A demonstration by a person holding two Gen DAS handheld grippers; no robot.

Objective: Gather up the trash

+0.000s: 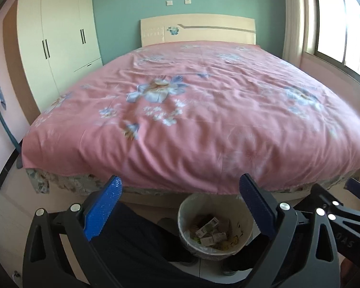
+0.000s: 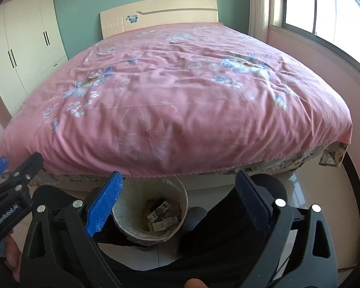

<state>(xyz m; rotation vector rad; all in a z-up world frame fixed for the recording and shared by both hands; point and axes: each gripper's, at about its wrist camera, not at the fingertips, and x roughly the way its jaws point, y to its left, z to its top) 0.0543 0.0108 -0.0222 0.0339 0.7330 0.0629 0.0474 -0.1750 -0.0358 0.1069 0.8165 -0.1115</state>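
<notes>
A cream waste bin lined with a clear bag stands on the floor at the foot of the bed, between the person's dark-trousered legs. Small cartons and paper scraps lie inside it. The same bin with its cartons shows in the right wrist view. My left gripper hangs above and in front of the bin, open and empty. My right gripper is open and empty too, held over the bin. Each gripper shows at the edge of the other's view. I see no loose trash on the pink bedspread.
A large bed with a pink floral spread and a cream headboard fills the room ahead. A white wardrobe stands at the left wall. A window with a curtain is on the right. Pale floor tiles lie beside the bed.
</notes>
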